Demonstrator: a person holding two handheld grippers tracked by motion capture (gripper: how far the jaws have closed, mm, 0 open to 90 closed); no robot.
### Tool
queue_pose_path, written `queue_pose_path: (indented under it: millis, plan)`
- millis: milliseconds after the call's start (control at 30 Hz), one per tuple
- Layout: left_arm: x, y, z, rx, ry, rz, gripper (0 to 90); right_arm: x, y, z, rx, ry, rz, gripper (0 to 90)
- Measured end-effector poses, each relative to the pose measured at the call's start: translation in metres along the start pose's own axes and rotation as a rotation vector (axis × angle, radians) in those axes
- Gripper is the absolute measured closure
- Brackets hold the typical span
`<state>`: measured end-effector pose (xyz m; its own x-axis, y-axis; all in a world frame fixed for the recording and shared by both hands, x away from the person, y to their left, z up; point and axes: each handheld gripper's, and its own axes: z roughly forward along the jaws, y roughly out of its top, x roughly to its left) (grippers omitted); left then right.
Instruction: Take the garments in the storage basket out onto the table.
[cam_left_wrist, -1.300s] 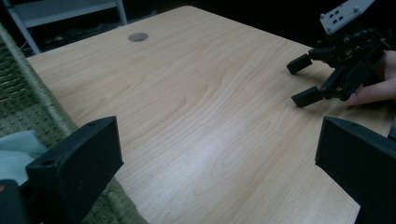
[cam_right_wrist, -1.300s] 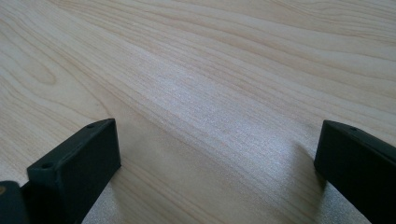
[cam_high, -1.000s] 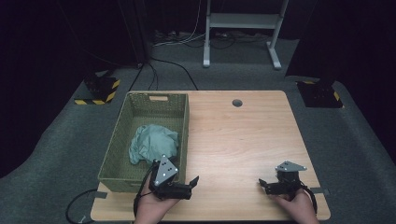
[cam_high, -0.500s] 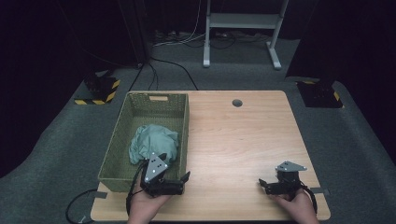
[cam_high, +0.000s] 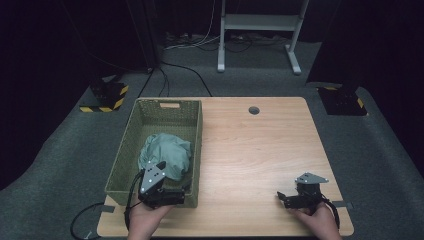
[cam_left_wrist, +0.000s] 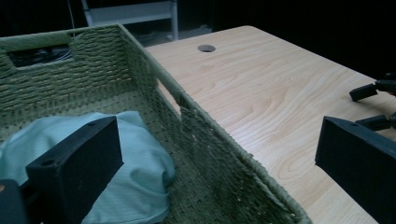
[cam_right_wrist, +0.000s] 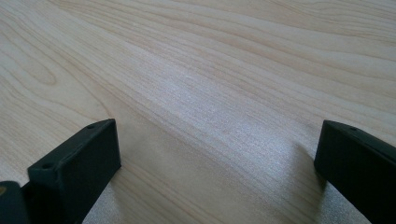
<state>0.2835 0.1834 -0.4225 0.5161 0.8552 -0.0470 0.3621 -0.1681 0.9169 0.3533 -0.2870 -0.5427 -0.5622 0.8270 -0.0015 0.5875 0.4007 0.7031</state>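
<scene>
The left claw (cam_high: 172, 192) hangs over the near right corner of the green woven basket (cam_high: 131, 150), its jaws spread wide and straddling the basket's right wall. A crumpled pale green cloth (cam_high: 167, 154) lies inside the basket, towards its near end. The basket sits along the left edge of the surface (cam_high: 260, 150). The right claw (cam_high: 283, 198) rests near the near right corner, wide and holding nothing.

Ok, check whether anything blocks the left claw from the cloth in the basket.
Partly. The left claw hangs open astride the basket's right wall: in the left gripper view one jaw is inside, over the cloth, and the other is outside, above the table. That wall stands between the jaws. Nothing covers the cloth.
</scene>
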Motion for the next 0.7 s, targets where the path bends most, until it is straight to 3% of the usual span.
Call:
queue_pose_path:
  millis: [700]
  plan:
    - [0.0118, -0.0024, -0.0033, 0.005, 0.041, -0.031, 0.7, -0.0001, -0.0001, -0.0001, 0.0, 0.0, 0.002, 0.0]
